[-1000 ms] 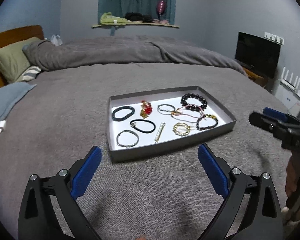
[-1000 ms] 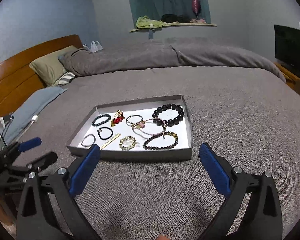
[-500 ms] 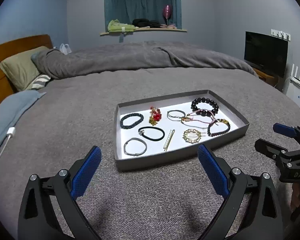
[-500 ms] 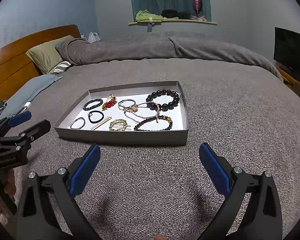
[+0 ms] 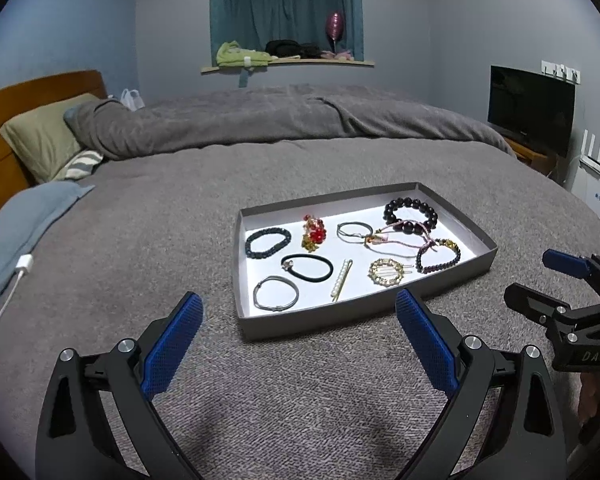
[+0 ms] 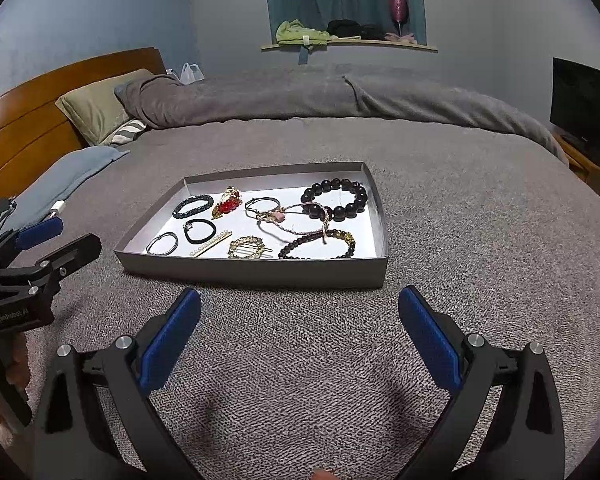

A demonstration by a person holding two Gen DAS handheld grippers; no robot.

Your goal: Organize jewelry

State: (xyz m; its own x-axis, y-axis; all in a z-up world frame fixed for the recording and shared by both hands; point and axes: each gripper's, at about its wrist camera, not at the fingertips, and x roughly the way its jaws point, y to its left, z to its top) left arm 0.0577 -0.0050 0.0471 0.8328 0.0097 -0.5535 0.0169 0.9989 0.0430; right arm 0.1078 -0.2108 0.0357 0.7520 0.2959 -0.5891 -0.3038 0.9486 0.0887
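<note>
Left gripper [image 5: 298,312]: jaws wide apart, empty, over the grey bedspread [image 5: 140,240]. Right gripper [image 6: 299,308]: likewise spread, empty. Just ahead of both jaws lay the shallow grey tray [image 6: 252,270] of jewelry. Nearest the right jaws: dark beaded bracelet [image 6: 318,245], with a pink cord bracelet [image 6: 296,220] lying across it. Risk: lifting one would likely drag the other; soft bedding could tip the tray.

grey tray [image 5: 364,316], bracelets [image 5: 410,215] lying flat inside
</note>
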